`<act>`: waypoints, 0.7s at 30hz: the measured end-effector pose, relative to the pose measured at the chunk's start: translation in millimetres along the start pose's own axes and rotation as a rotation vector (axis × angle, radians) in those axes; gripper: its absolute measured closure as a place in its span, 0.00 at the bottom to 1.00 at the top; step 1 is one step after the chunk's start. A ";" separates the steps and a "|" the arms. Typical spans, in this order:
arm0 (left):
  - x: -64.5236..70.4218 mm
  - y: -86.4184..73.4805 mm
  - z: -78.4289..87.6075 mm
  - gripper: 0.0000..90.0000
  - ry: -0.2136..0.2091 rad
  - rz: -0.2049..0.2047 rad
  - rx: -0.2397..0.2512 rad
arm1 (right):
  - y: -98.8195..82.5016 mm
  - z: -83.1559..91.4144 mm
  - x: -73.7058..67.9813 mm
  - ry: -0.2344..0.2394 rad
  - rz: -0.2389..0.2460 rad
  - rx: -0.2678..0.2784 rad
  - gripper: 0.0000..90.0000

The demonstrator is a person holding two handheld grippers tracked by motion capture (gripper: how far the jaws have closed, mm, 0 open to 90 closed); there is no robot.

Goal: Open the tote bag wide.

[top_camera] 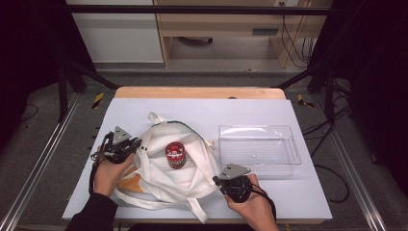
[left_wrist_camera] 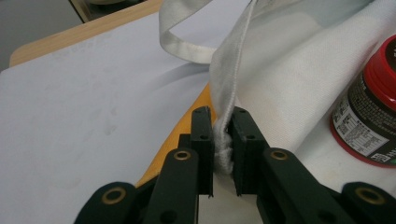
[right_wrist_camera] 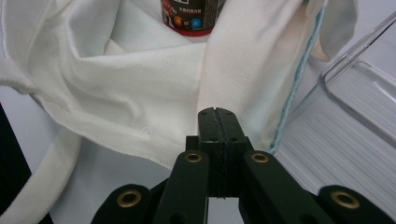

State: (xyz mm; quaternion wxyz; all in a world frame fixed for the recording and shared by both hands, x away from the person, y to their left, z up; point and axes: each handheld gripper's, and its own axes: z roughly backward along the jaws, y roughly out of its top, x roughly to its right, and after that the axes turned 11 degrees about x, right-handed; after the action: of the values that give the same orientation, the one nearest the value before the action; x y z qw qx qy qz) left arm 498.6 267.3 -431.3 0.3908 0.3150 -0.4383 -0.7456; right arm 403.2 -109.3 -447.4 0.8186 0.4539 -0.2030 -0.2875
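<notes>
Surface (top_camera: 144,108): white bag (top_camera: 163,178) around can (top_camera: 175,155) | left gripper (left_wrist_camera: 223,135) pinched bag's hem | right gripper (right_wrist_camera: 218,122) closed, empty | next: grip opposite hem.

Nothing really readable here, the red-capped jar (left_wrist_camera: 369,116) has a label with fine print but it's way too blurry.

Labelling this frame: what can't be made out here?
- Can, high view: label print too small to read.
- Can, right gripper view: top cut off by the upper edge.
- Right tongs: jaws together; whether bag cloth is pinched between them is unclear.
- Tray, right gripper view: far end cut off.
</notes>
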 end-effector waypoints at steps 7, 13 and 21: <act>-0.9 -4.1 0.1 0.90 -0.002 0.015 0.005 | -11.4 -6.0 3.9 0.009 -0.022 -0.029 1.00; -3.2 -11.2 -1.1 0.90 0.001 0.029 -0.008 | -19.5 -12.8 5.6 0.014 -0.028 -0.058 1.00; -4.6 -14.3 -3.0 0.90 0.008 0.027 -0.015 | -19.8 -12.8 7.0 0.022 -0.032 -0.053 1.00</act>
State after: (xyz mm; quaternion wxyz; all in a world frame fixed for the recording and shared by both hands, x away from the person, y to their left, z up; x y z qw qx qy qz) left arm 498.9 274.4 -444.8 0.4052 0.3091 -0.4353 -0.7422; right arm 410.4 -114.2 -470.4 0.8278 0.4385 -0.1792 -0.3006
